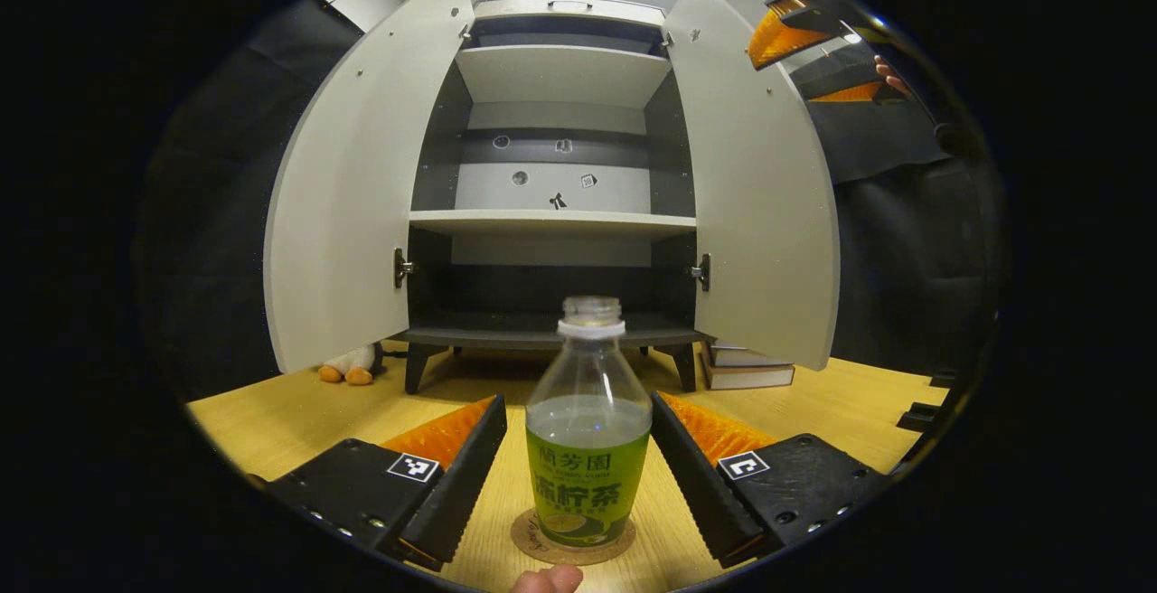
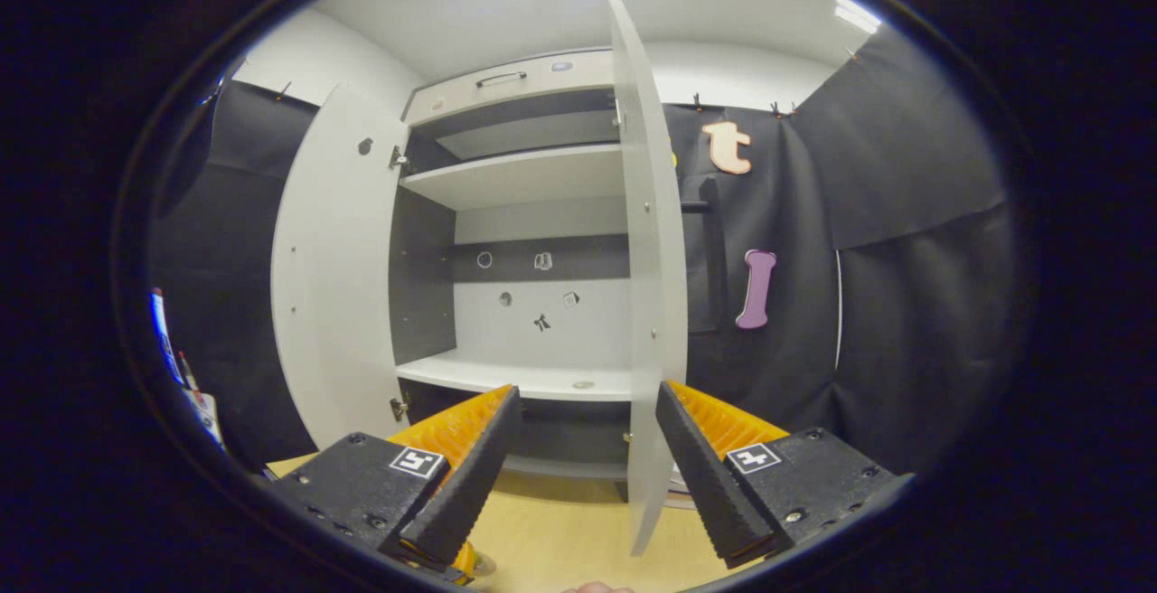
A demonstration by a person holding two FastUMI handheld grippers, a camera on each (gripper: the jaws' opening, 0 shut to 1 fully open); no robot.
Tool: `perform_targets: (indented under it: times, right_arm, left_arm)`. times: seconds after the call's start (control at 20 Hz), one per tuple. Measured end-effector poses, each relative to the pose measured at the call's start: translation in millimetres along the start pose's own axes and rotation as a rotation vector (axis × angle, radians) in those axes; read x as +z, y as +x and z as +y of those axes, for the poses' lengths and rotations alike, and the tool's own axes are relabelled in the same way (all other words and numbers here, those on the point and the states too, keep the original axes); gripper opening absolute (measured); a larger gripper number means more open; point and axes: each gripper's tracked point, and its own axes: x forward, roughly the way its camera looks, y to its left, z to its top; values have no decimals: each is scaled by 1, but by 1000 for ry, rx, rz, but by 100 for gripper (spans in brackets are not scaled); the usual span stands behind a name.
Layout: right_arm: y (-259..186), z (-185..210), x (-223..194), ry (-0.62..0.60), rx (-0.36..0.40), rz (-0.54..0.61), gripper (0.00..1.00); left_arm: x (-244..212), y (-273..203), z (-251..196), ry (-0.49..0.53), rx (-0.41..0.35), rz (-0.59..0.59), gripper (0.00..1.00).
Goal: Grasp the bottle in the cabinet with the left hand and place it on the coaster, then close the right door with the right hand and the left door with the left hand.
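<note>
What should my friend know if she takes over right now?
Left tool: open, fingers either side of the bottle, not pressing it.
Right tool: open, holding nothing, with the right door edge between its fingers.
The bottle stands upright on the coaster on the wooden table, in front of the cabinet.
Done: bottle placed.
Left: close the right door, then the left door. Both are open.

The left gripper (image 1: 578, 462) is held level and low, its two fingers spread wide apart. The right gripper (image 2: 587, 462) is raised, fingers likewise spread wide. A fingertip (image 1: 547, 579) shows at the near edge.
</note>
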Motion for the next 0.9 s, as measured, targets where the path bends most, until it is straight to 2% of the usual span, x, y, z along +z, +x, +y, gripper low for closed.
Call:
perform_targets:
  times: [0.2,0.5,0.7,0.85,0.9]
  right_arm:
    - [-3,-4,-4,-13,-21,-6,99]
    - [-19,-15,-36,-12,-38,4,99]
    - [-27,-21,-70,53,-39,54,99]
    - [-27,-44,-48,80,-65,42,99]
    - [-25,-57,-30,80,-75,24,94]
  left_arm:
    - [54,-8,12,0,7,-28,96]
    - [123,-11,4,-57,-78,-14,96]
    - [147,-8,2,-72,-77,-1,95]
    - [158,-6,6,-57,-66,8,95]
    - [162,-7,11,-44,-57,2,95]
